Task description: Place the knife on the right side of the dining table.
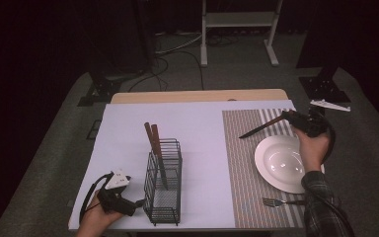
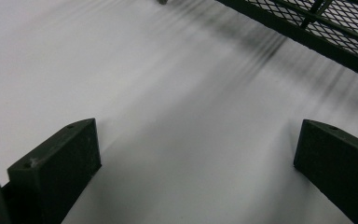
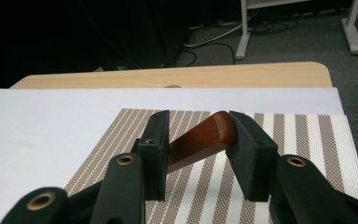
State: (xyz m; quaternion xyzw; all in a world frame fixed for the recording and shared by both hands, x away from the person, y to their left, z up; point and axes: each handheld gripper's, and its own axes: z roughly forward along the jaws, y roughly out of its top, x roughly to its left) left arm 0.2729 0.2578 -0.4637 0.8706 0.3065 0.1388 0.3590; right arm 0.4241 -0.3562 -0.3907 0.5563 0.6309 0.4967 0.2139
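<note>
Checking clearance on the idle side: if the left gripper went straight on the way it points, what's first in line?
Probably the black wire basket. The left gripper has open jaws over bare white table cover, with the basket's base ahead and to its right. How far off is unclear.

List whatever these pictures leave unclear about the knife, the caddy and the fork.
- knife: in the right gripper view the right gripper covers all but its wooden handle; whether the pads press it is unclear.
- wire caddy: cut off by the frame's edge in the left gripper view, beyond the left gripper.
- wooden-handled utensils in it: working ends too small and dark, high view.
- fork: handle hidden by the sleeve.
</note>
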